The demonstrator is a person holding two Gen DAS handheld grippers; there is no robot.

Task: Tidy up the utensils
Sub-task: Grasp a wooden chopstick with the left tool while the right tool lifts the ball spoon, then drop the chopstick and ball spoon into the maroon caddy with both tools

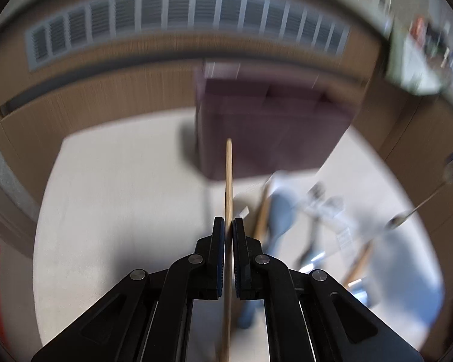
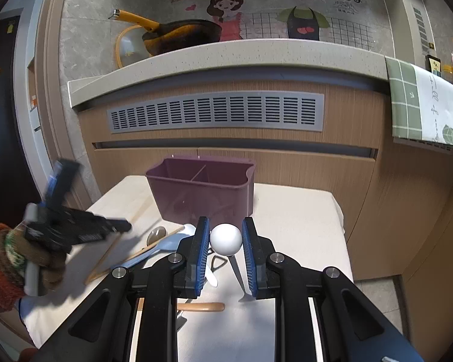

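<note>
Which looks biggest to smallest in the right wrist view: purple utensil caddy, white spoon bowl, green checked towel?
1. Purple utensil caddy
2. Green checked towel, partly cut off, so nearly alike
3. White spoon bowl, smallest though nearest the camera

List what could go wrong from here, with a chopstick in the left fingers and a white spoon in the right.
1. The left gripper pinches the chopstick along a thin line, so it may pivot or slip on the way to the purple holder.
2. The right gripper holds the white spoon by its rounded bowl, which could squirt out.
3. The holder looks light and could tip if bumped.
</note>
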